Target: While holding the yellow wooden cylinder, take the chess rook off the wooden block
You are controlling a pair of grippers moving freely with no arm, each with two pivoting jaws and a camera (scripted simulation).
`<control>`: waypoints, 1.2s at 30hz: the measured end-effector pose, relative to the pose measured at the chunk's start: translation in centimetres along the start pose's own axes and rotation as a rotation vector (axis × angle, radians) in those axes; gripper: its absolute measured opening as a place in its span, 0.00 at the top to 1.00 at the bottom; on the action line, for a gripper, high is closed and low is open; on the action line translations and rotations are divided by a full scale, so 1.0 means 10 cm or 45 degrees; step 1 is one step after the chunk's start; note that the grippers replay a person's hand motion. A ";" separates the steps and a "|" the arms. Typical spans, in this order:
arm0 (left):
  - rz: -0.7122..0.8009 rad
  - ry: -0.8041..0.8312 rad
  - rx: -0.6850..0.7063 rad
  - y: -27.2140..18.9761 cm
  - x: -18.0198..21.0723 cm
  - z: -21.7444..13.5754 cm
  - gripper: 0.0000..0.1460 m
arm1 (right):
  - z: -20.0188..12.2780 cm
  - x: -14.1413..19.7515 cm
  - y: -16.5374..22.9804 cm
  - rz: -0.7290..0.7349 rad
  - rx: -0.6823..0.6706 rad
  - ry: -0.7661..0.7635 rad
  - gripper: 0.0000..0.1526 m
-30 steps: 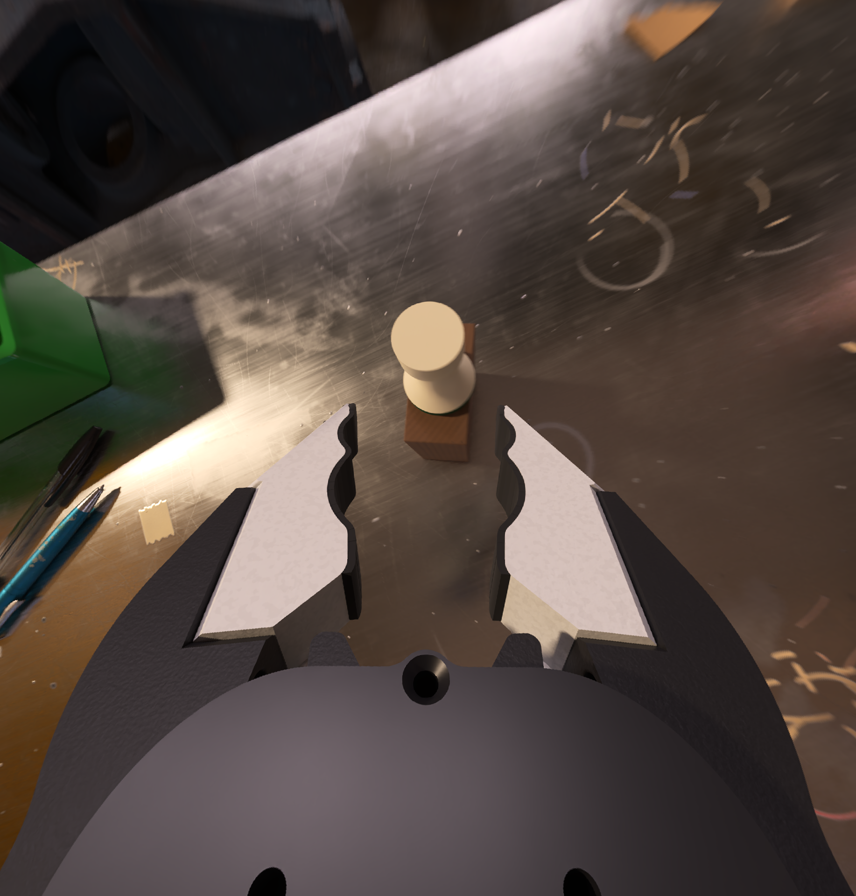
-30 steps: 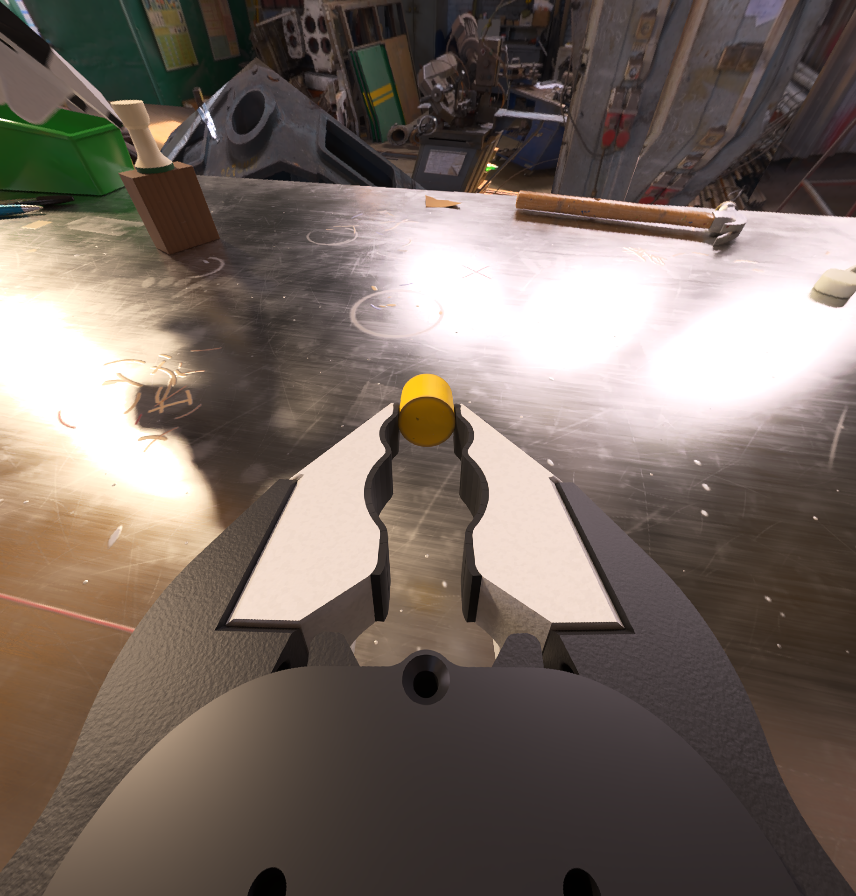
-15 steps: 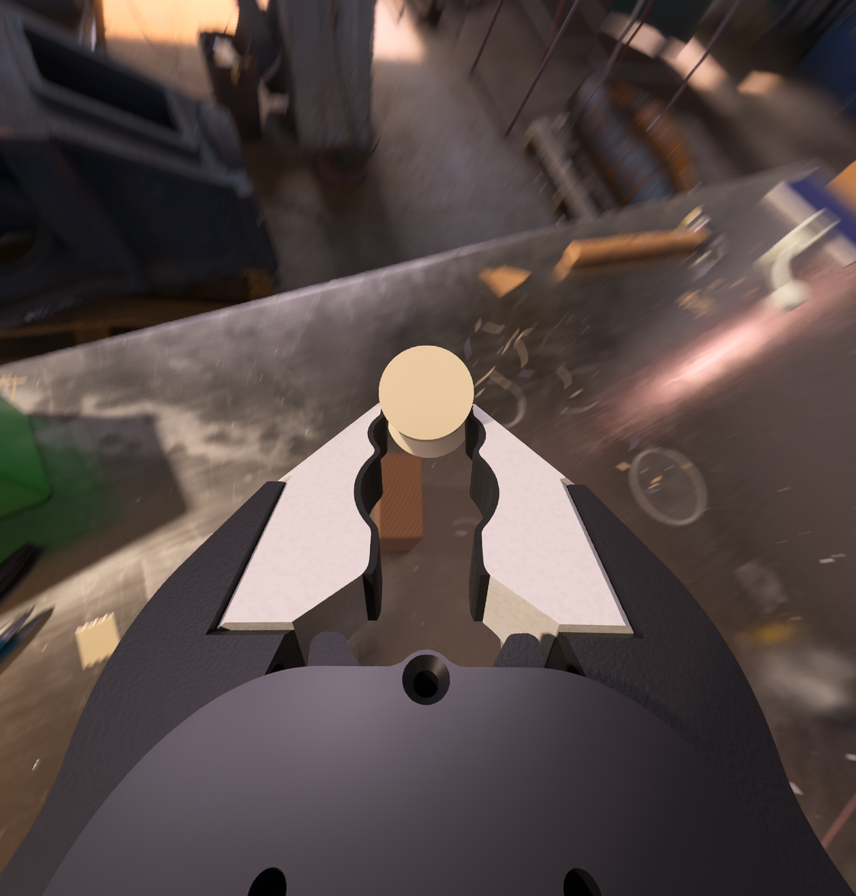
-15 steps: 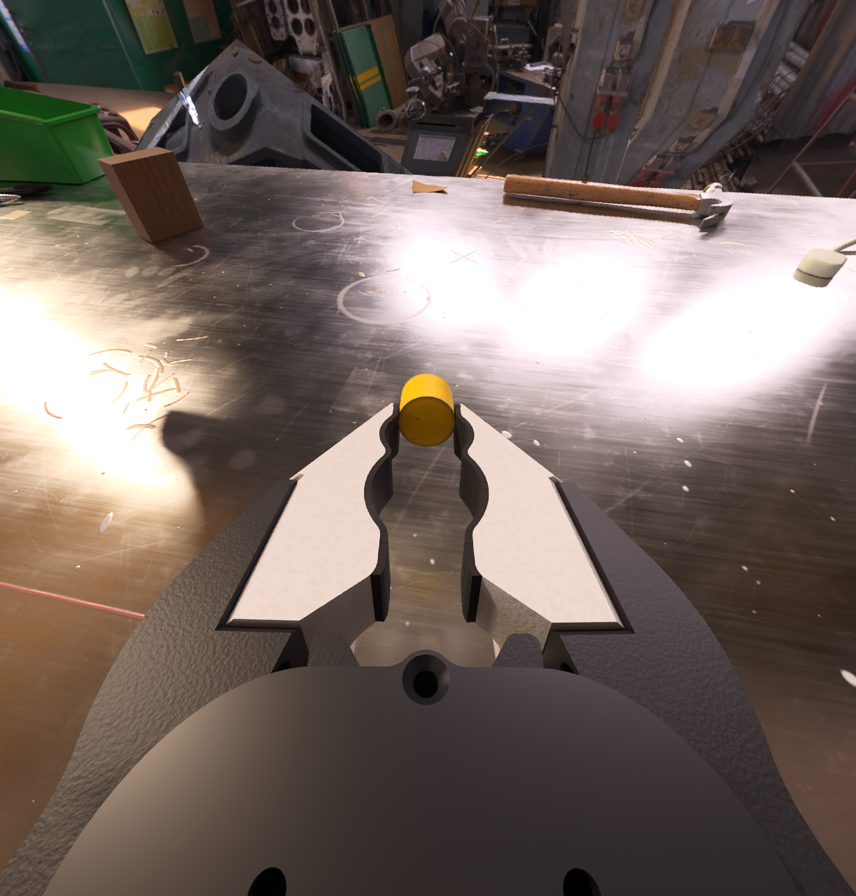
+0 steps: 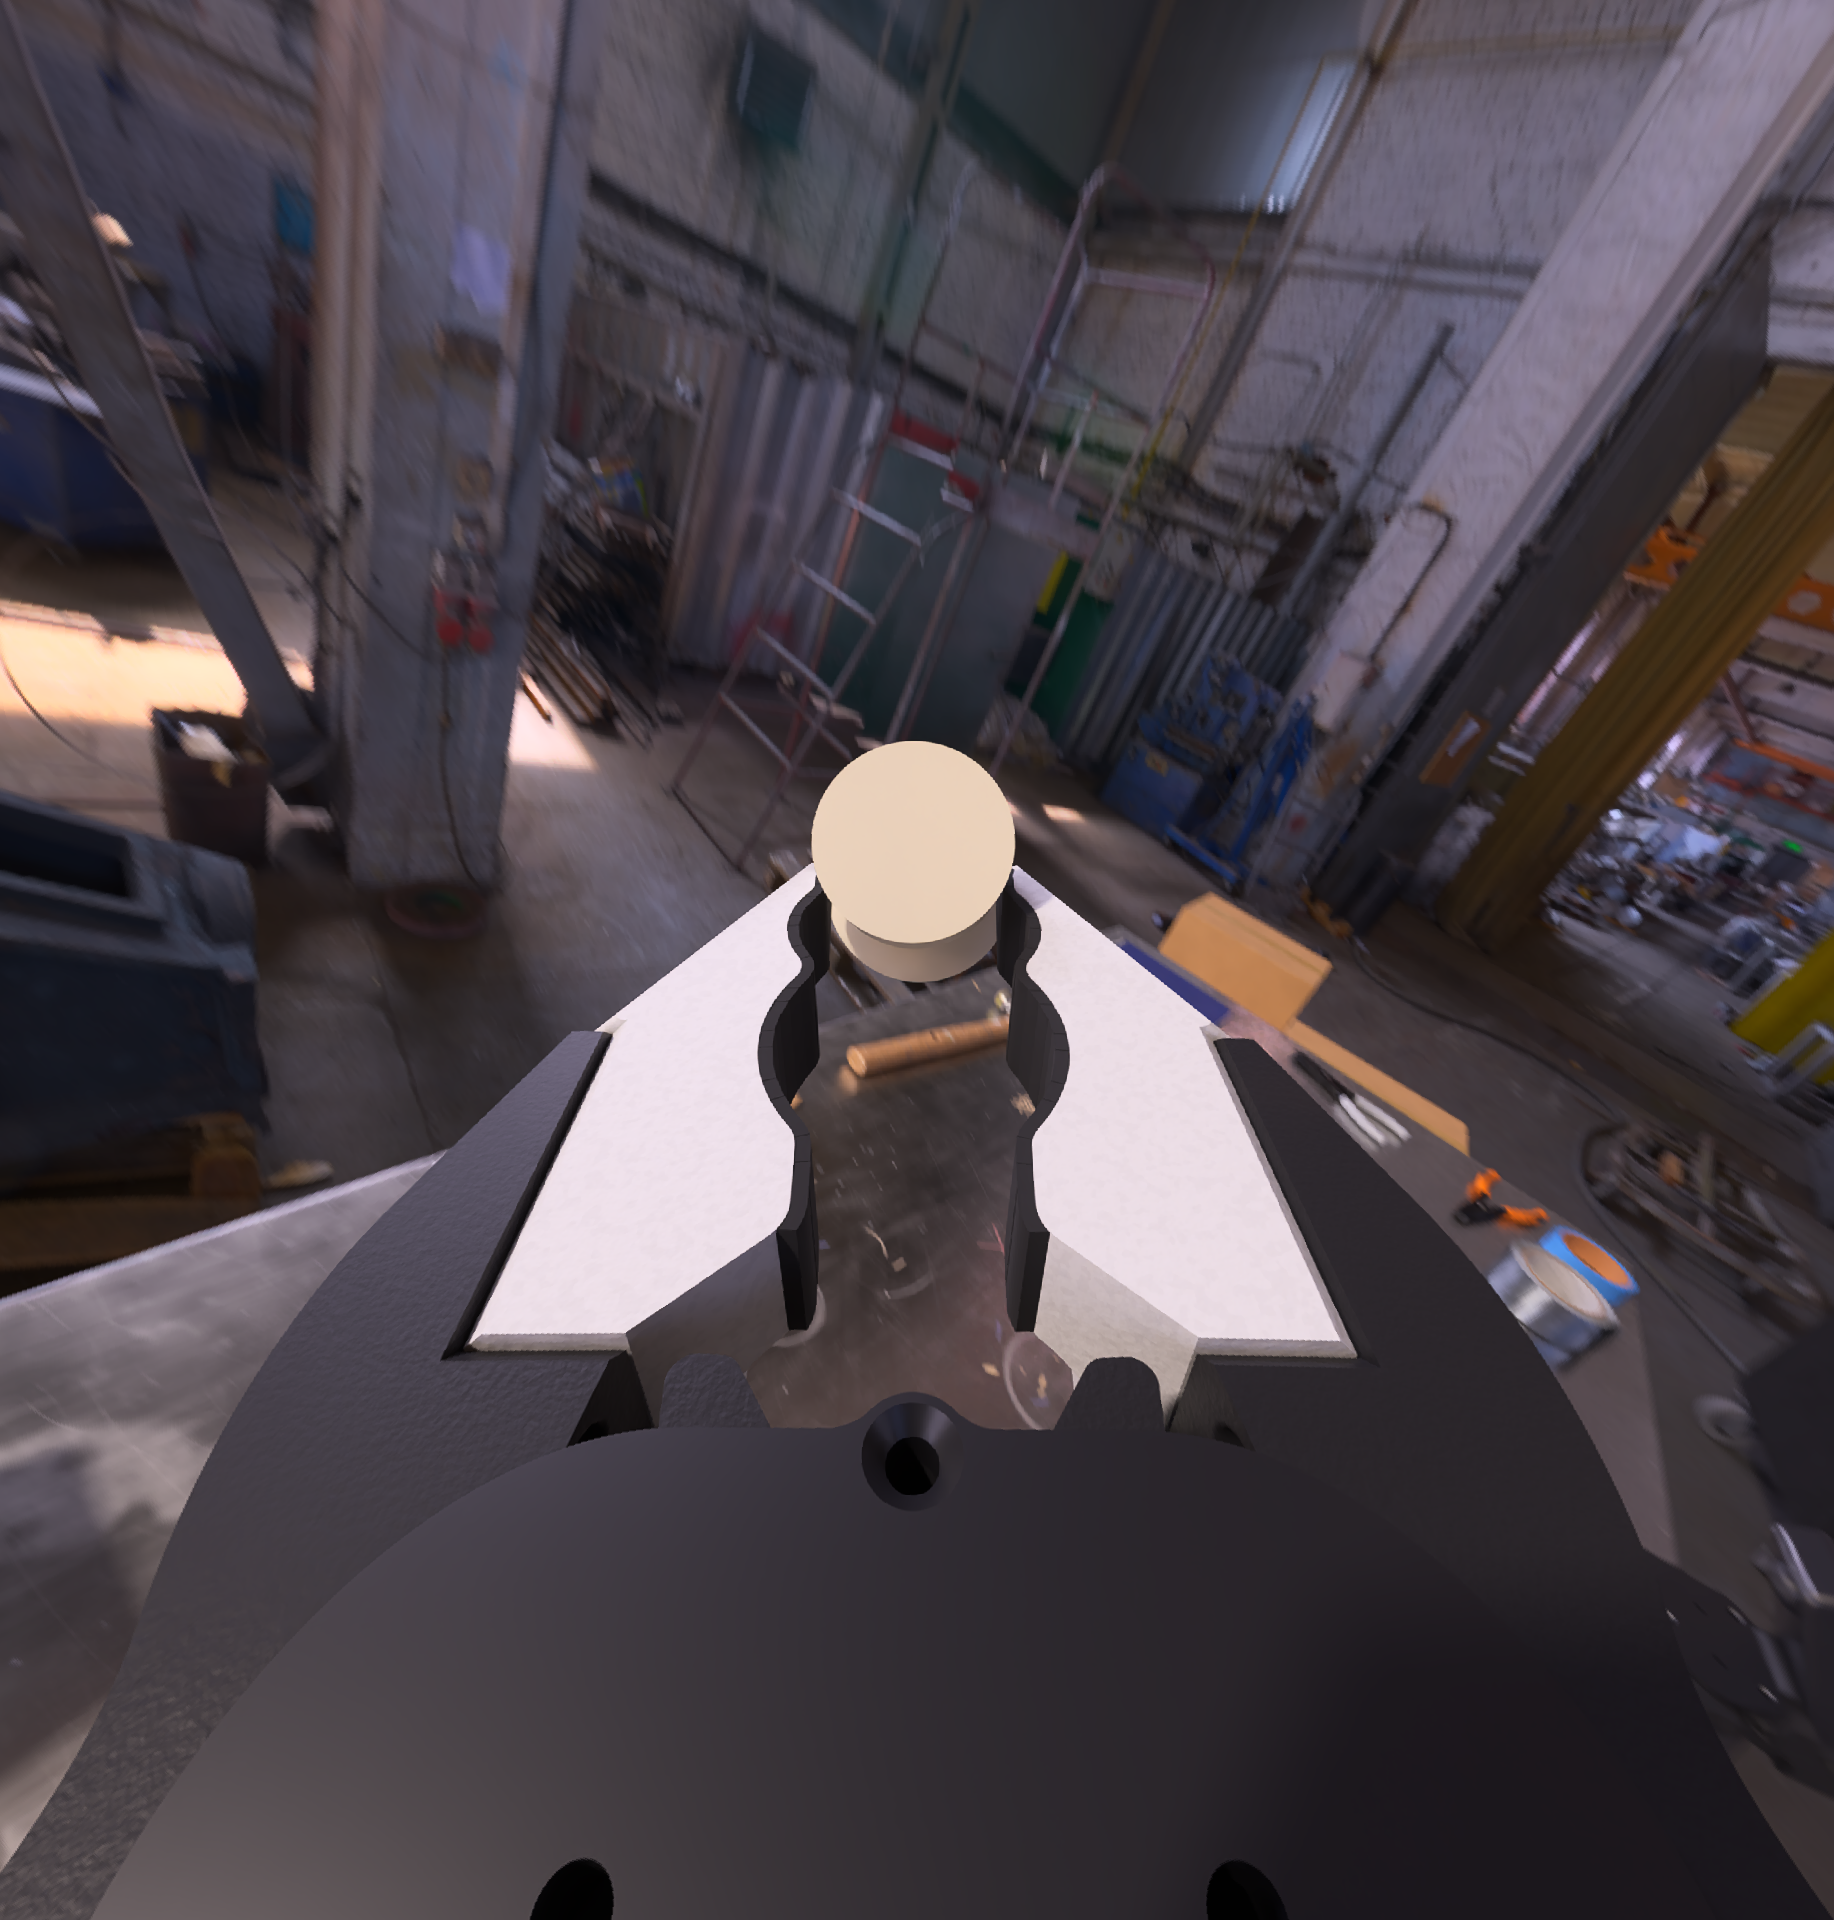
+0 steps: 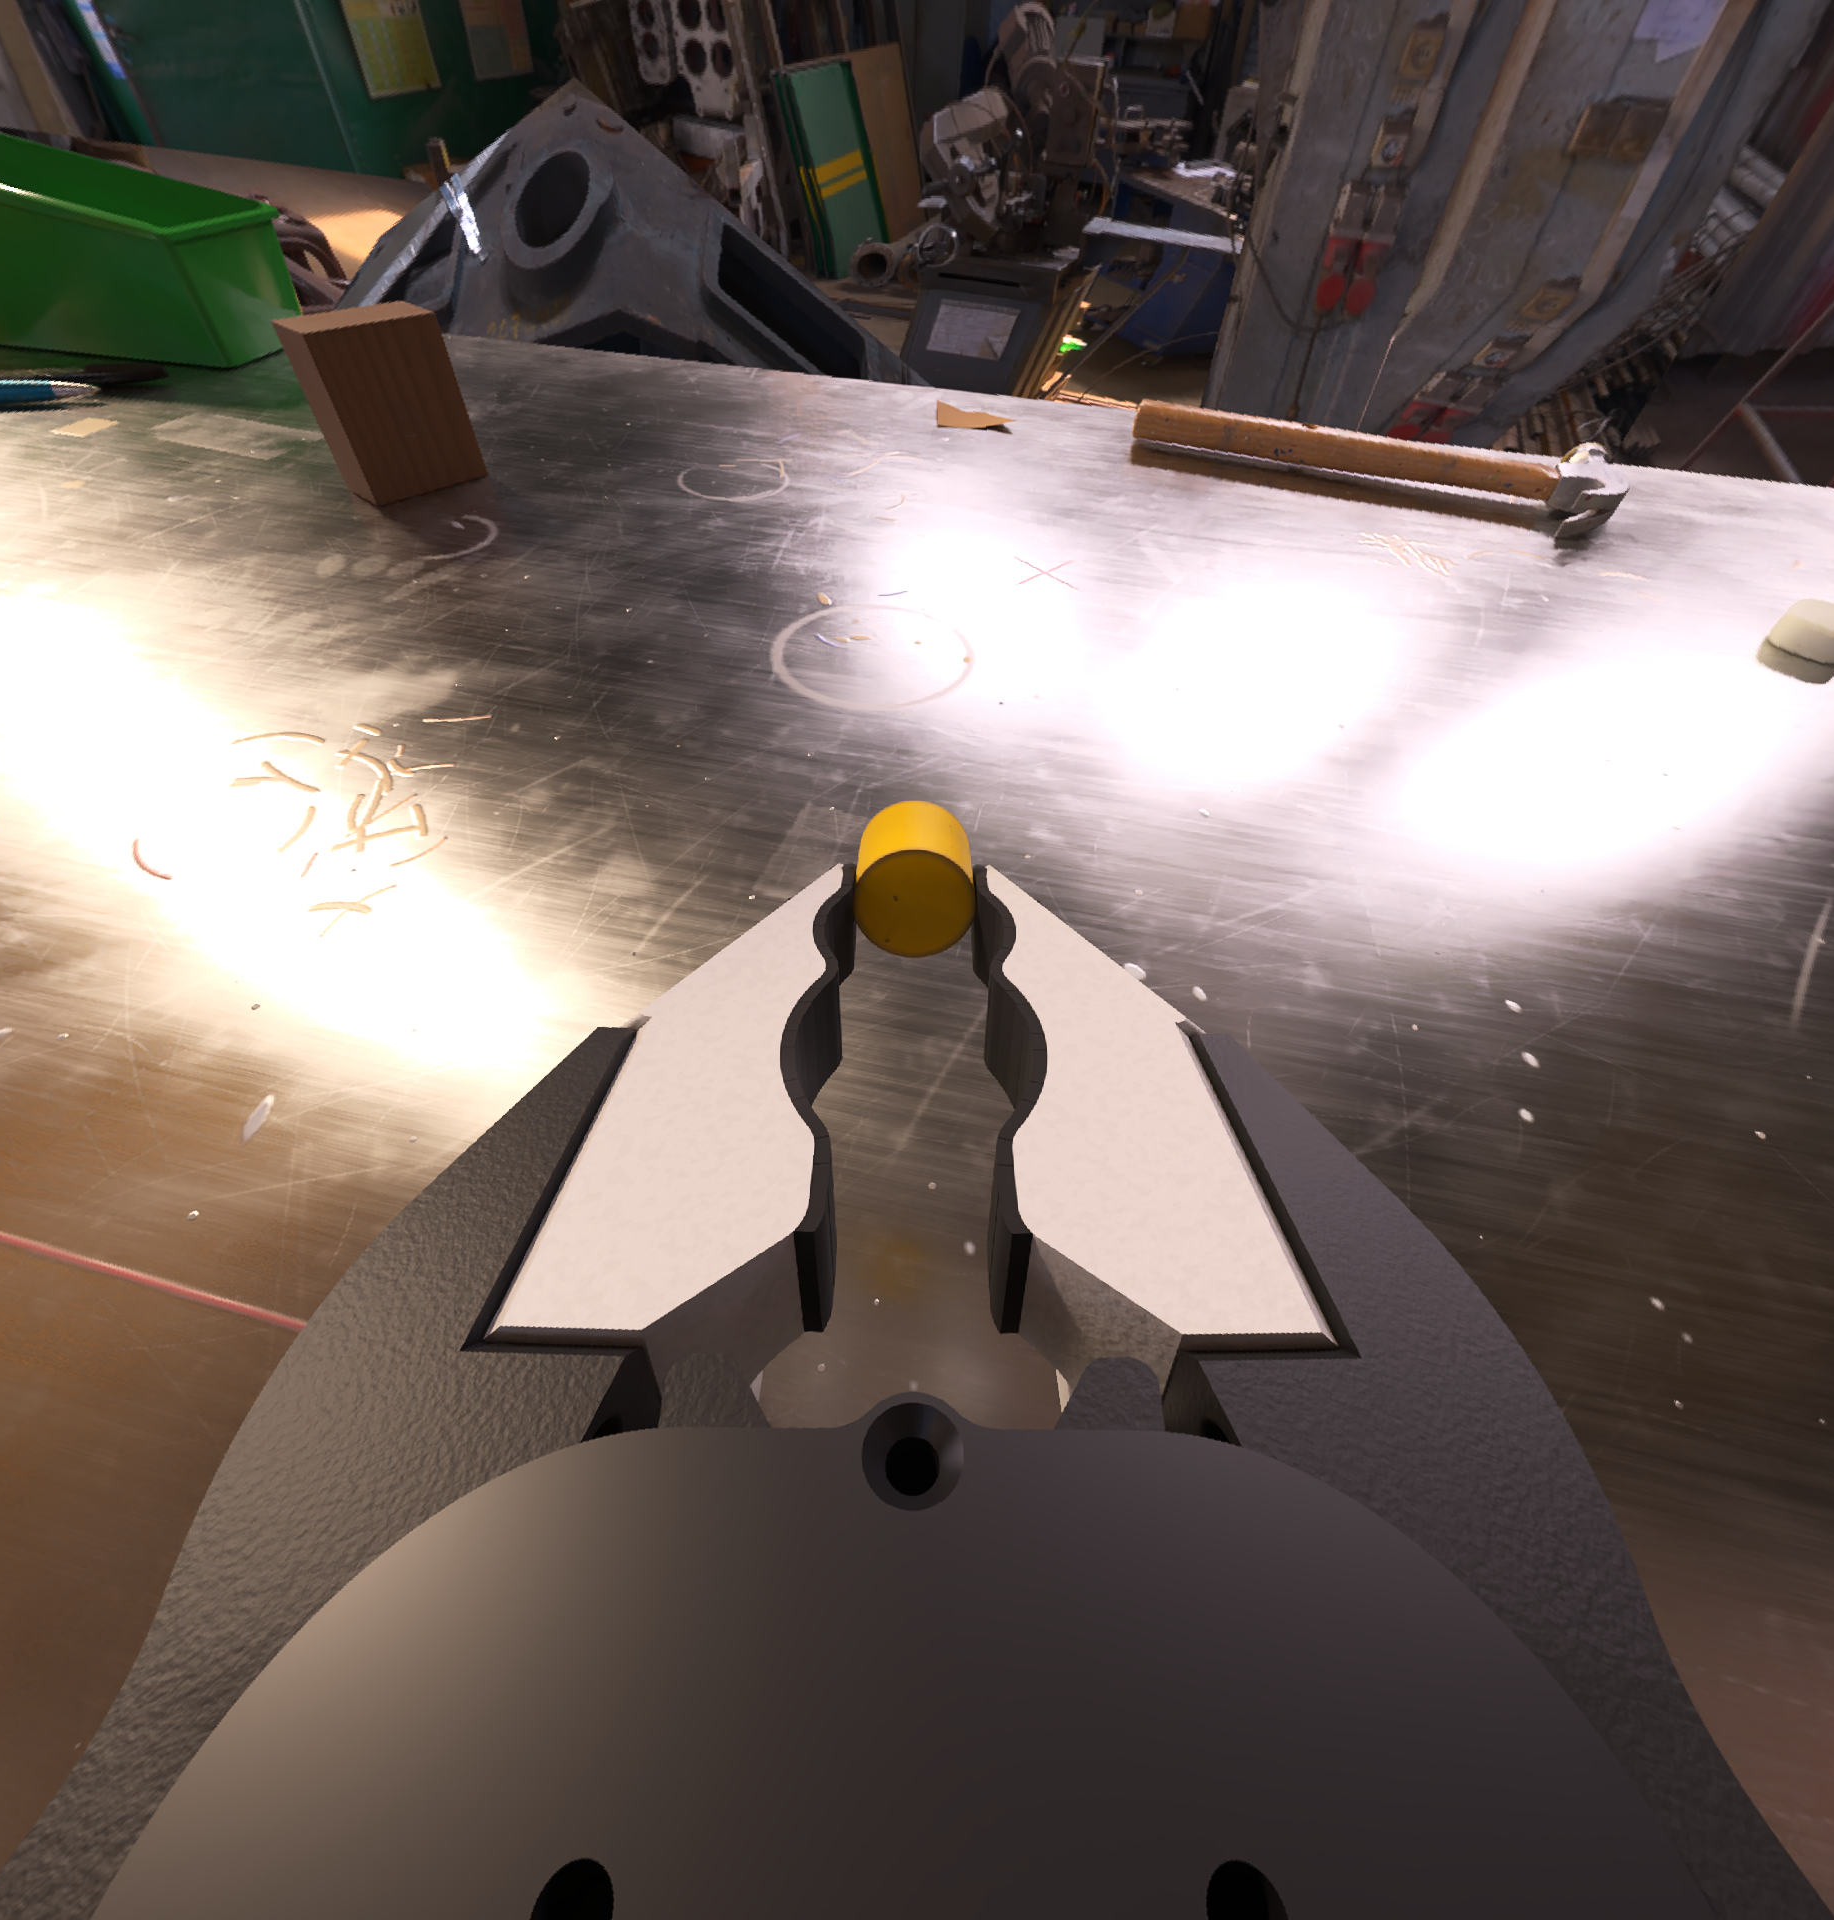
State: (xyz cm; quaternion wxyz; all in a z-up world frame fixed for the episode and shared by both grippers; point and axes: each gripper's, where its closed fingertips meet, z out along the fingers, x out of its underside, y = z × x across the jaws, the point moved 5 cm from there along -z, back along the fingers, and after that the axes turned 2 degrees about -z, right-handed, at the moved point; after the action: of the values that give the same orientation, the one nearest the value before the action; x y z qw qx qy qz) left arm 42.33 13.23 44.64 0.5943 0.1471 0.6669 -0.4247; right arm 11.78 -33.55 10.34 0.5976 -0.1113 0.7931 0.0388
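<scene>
My left gripper (image 5: pixel 913 914) is shut on the cream chess rook (image 5: pixel 911 844), held at the fingertips well above the metal table (image 5: pixel 144 1382), its round end facing the camera. My right gripper (image 6: pixel 913 904) is shut on the yellow wooden cylinder (image 6: pixel 913 883), held a little above the table (image 6: pixel 1308 935). The brown wooden block (image 6: pixel 383 400) stands bare at the far left of the right wrist view, with nothing on top. The block is not visible in the left wrist view.
A green bin (image 6: pixel 102 260) and pens (image 6: pixel 30 390) lie beyond the block at far left. A wooden-handled hammer (image 6: pixel 1370 462) lies at the far right edge; its handle also shows in the left wrist view (image 5: pixel 934 1042). A tape roll (image 5: pixel 1562 1288) sits at right. Wood shavings (image 6: pixel 352 810) are scattered on the table.
My left gripper closed on the rook, lifted it off the block and tilted upward, so the block left its view. The right gripper kept hold of the cylinder, shifting only slightly.
</scene>
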 end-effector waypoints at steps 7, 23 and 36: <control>0.284 0.698 -0.243 0.14 0.88 0.41 0.78 | -0.01 -0.01 0.01 -0.014 -0.004 -0.003 0.86; 0.358 0.953 -0.304 0.38 1.34 0.14 0.78 | -0.03 0.02 0.03 -0.044 0.006 0.016 0.86; 0.149 0.309 0.208 -0.83 0.33 0.33 0.78 | 0.00 0.04 0.02 -0.058 0.016 0.025 0.86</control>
State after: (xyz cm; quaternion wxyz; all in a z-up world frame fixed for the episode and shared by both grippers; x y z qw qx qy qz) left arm 37.93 4.81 45.10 0.5190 0.2838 0.6874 -0.4213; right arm 11.64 -33.39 9.96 0.5911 -0.1261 0.7965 0.0192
